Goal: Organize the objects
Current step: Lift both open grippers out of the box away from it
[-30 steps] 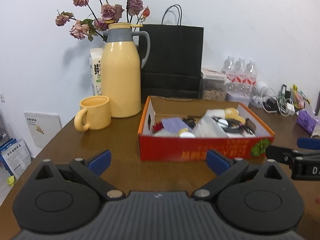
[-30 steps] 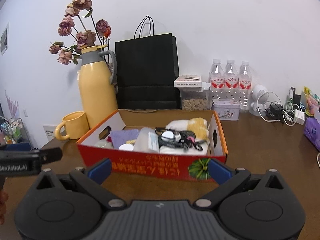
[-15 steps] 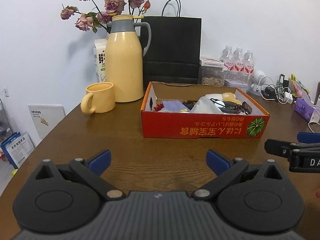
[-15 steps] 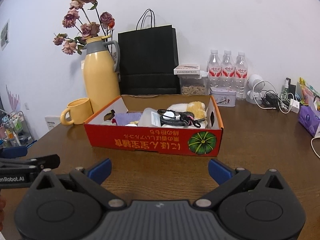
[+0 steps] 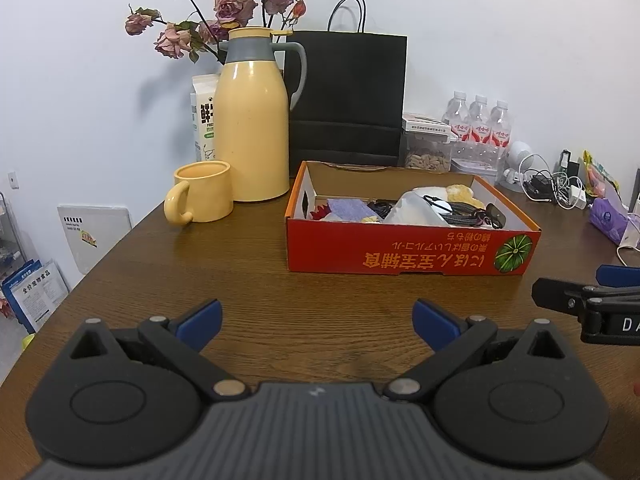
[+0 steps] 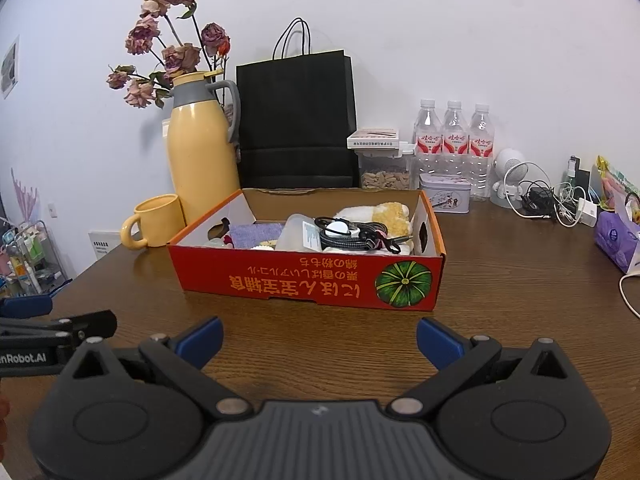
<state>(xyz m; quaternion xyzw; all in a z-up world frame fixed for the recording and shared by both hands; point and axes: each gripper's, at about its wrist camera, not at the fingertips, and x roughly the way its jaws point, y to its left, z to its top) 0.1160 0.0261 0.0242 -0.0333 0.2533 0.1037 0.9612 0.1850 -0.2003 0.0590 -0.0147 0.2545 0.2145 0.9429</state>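
Note:
A red cardboard box (image 5: 408, 254) (image 6: 304, 276) stands on the brown table, holding a purple cloth (image 6: 254, 234), a clear plastic container (image 6: 298, 234), black cables (image 6: 356, 234) and a white-yellow plush (image 6: 380, 214). My left gripper (image 5: 316, 320) is open and empty, above the table in front of the box. My right gripper (image 6: 318, 338) is open and empty, also in front of the box. Each gripper shows at the edge of the other's view.
A yellow mug (image 5: 202, 198) and yellow thermos (image 5: 252, 120) stand left of the box. A black paper bag (image 5: 346, 98), dried roses, a snack jar, three water bottles (image 6: 454, 142), a tin, chargers and a purple tissue pack (image 6: 614, 240) line the back and right.
Both grippers have pulled back and up from the box, so it looks smaller and farther. Both stay open and empty.

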